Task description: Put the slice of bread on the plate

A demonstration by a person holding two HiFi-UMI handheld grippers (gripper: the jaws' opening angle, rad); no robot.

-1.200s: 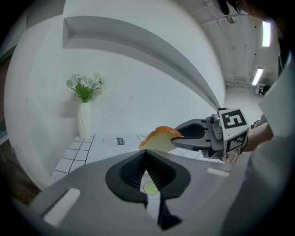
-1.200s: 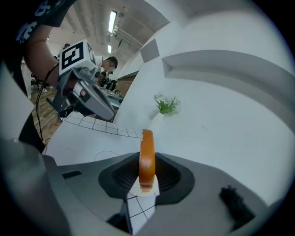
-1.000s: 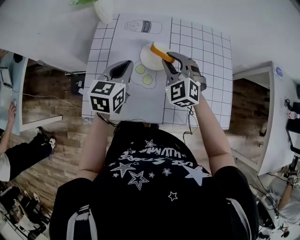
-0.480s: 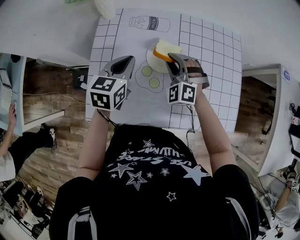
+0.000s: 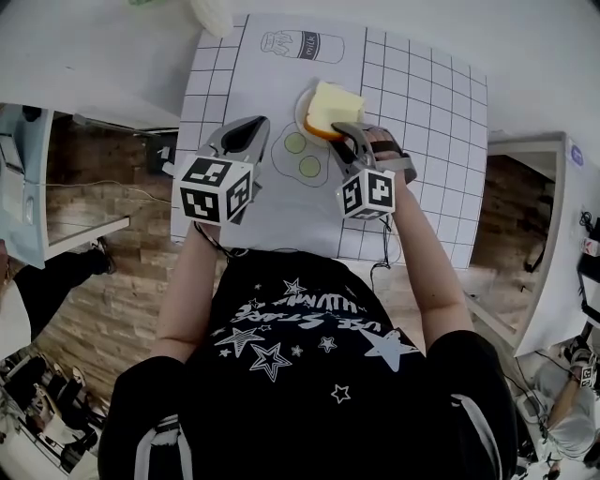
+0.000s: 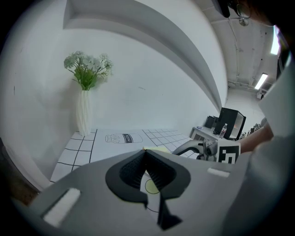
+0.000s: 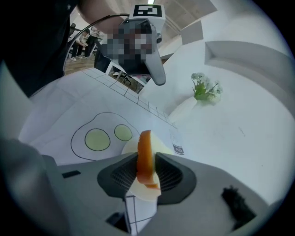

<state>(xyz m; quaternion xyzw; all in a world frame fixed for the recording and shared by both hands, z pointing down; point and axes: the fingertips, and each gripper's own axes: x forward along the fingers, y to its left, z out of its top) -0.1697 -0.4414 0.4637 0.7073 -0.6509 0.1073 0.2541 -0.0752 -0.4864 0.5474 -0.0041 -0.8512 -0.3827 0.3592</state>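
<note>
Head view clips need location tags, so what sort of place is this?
Likely a lab or office staged for recording, not a real kitchen: a printed mat shows drawn eggs and a milk bottle, desks stand around on wood flooring, and a monitor sits on one.

My plate [image 5: 301, 112] mostly hidden under the slice of bread [image 5: 334, 106] (only its left rim shows), vase [image 5: 212, 13] cut off at the top edge
</note>
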